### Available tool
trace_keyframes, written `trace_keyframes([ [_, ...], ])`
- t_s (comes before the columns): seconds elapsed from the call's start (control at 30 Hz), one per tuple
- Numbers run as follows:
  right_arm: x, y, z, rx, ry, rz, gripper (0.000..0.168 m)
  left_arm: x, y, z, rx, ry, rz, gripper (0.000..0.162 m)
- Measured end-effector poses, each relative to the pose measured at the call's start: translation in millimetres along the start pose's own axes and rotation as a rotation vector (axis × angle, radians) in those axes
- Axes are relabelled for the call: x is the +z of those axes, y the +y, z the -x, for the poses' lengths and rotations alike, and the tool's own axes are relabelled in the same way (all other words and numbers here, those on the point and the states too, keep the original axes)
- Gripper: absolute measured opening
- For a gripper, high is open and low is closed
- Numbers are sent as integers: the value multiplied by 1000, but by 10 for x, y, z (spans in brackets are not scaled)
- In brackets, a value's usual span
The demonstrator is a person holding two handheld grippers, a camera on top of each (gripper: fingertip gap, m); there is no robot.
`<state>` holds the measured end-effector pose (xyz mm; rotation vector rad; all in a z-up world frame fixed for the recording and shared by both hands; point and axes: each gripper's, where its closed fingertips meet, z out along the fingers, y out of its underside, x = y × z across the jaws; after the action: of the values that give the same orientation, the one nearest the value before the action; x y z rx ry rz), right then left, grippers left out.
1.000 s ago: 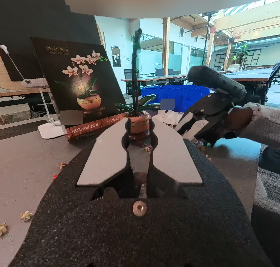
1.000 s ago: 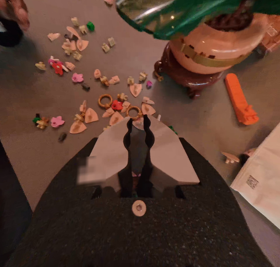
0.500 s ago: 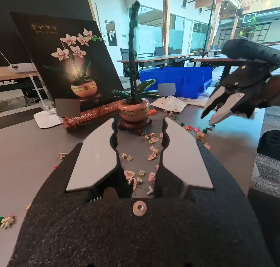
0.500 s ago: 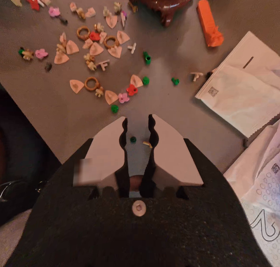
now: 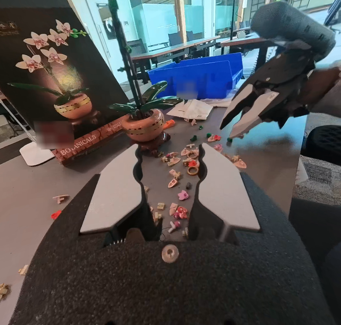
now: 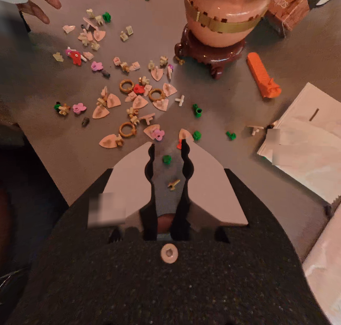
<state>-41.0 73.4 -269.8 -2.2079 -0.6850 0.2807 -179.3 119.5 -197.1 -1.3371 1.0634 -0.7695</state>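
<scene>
— Green stud (image 6: pixel 167 159): where did it lie?

— On the grey table (image 6: pixel 230 98), I saw it between the fingers of my right gripper (image 6: pixel 167 146), untouched. A small tan piece (image 6: pixel 173 184) lay just behind it.

— Around it?

— Pink petals, gold rings (image 6: pixel 126 85) and more green bits lay scattered ahead; the potted plant model (image 6: pixel 221 21) stood beyond, an orange tool (image 6: pixel 263 76) and white bags (image 6: pixel 304 140) to the right.

— The grippers?

— Both were parted and empty. My left gripper (image 5: pixel 168 148) hung wide open over the scatter.
</scene>
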Motion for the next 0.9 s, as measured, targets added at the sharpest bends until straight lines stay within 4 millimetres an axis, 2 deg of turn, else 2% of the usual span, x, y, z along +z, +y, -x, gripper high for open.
trace_keyframes([
  [0.07,-111,102,-61,38,12,23,27,16,53,-28,16,13,39,56],
  [0.17,-241,362,-157,47,48,132,27,20,107,-60,55,22,85,53],
  [0.27,-273,478,-143,77,25,169,26,19,144,-184,85,96,124,45],
  [0.4,-90,319,-34,102,-13,104,25,-64,180,-739,65,423,199,35],
  [0.47,75,159,140,81,-65,59,26,-99,253,-1005,72,548,277,32],
  [0.53,130,55,233,5,-67,25,29,-51,385,-1146,93,574,373,29],
  [0.6,34,56,165,-25,-31,17,29,1,572,-1207,123,560,483,26],
  [0.63,-54,98,105,-11,-20,26,28,4,672,-1205,152,547,543,27],
  [0.73,-343,319,-105,49,26,66,19,34,683,-1132,140,496,555,22],
  [0.83,-554,588,-250,98,66,133,11,69,753,-809,105,338,597,20],
  [0.9,-546,689,-287,132,81,157,11,55,774,-546,131,228,600,17],
])
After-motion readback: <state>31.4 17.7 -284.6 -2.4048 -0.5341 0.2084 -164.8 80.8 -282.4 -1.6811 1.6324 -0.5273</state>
